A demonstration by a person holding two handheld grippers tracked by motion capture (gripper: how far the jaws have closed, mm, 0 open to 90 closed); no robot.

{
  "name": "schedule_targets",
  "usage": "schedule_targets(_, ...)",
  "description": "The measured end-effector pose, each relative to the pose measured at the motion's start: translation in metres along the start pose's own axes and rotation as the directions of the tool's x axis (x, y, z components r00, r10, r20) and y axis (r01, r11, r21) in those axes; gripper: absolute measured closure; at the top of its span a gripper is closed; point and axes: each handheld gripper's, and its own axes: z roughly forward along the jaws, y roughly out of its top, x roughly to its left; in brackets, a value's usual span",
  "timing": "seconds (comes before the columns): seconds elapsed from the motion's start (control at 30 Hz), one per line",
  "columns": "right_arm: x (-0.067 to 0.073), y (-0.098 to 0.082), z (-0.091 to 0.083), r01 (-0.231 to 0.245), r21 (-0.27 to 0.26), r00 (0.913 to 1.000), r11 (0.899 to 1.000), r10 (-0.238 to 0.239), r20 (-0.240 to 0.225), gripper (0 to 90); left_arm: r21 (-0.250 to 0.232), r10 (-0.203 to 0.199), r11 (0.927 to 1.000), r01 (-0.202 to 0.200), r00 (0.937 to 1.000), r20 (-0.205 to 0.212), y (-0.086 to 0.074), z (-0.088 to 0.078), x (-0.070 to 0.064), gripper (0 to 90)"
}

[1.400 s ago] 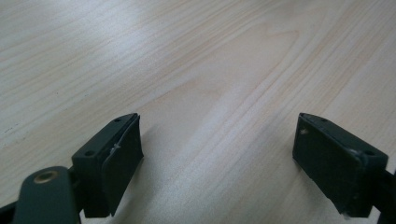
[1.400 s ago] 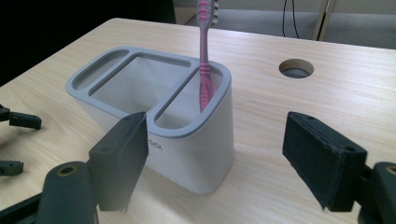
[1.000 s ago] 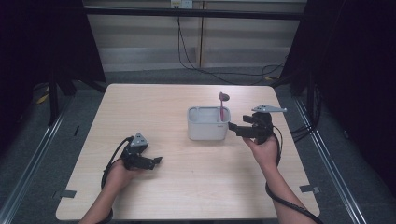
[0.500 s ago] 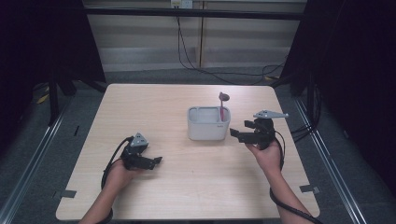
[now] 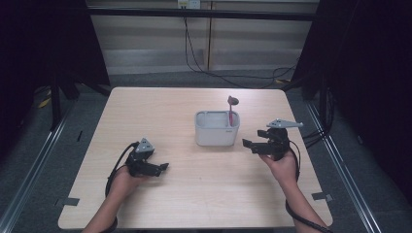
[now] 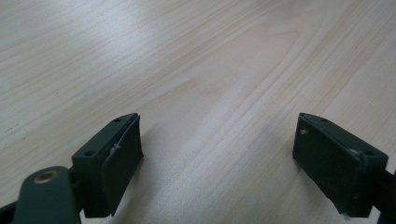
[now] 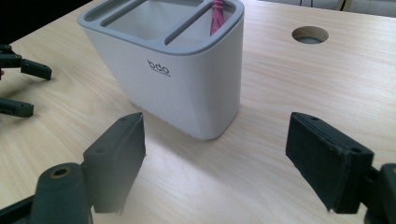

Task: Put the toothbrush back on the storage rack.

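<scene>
Right of centre in the high view, the right gripper [image 5: 258, 140] hangs spread and empty beside the white plastic compartmented holder [image 5: 216, 128] (a pink-stemmed tool [image 5: 230, 112] stands inside). I'd square both pads around its wall before squeezing.

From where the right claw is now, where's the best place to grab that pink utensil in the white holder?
Probably the bare pink handle just below its dark head, coming down from above. It stands nearly upright in the holder's end compartment, so only that upper stretch clears the rim. The right claw is already open.
</scene>
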Motion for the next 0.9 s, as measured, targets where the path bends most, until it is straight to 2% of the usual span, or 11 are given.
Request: schedule_targets(0.9, -0.003, -0.022, -0.006, 0.035, 0.044, 0.9993, 0.998, -0.036, 0.005, 17.7, 0.0, 0.0, 1.0, 0.0, 1.0, -0.002, 0.0, 0.0, 0.0, 15.4)
